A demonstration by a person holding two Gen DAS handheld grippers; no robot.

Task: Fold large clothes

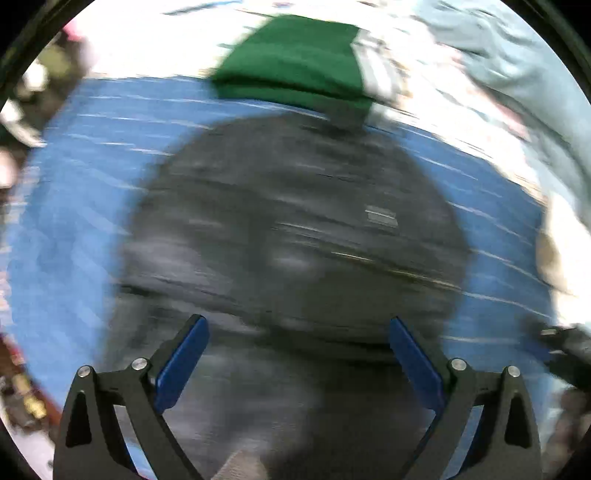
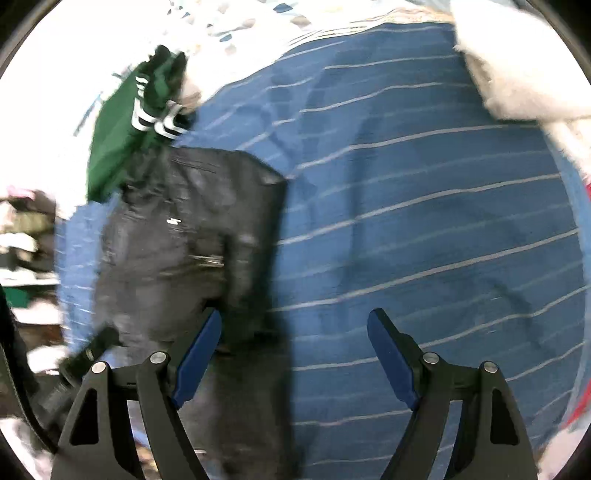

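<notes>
From my right wrist view, most of the open room is on the blue striped blanket [image 2: 424, 206], which runs bare from the middle out to the right edge of the picture. A white fluffy item [image 2: 517, 74] sits at its upper right corner. The dark jacket [image 2: 184, 236] lies on the blanket's left part, its right edge running roughly straight down toward my gripper. A green folded garment [image 2: 114, 140] with white-striped cuffs touches the jacket's top end and sits partly on the white patterned sheet [image 2: 236, 33] beyond the blanket.

My left view is badly motion-blurred. I can make out the jacket [image 1: 295, 229] filling the centre, blanket [image 1: 74, 206] showing on both sides of it, the green garment [image 1: 291, 70] at its far end and a pale grey-blue cloth [image 1: 524, 85] at the upper right.

My left gripper [image 1: 298, 356] has its jaws spread wide above the jacket, holding nothing. My right gripper [image 2: 294, 349] is likewise spread wide and holds nothing; its left finger is over the jacket's right edge, its right finger over bare blanket. I cannot tell whether either touches fabric.
</notes>
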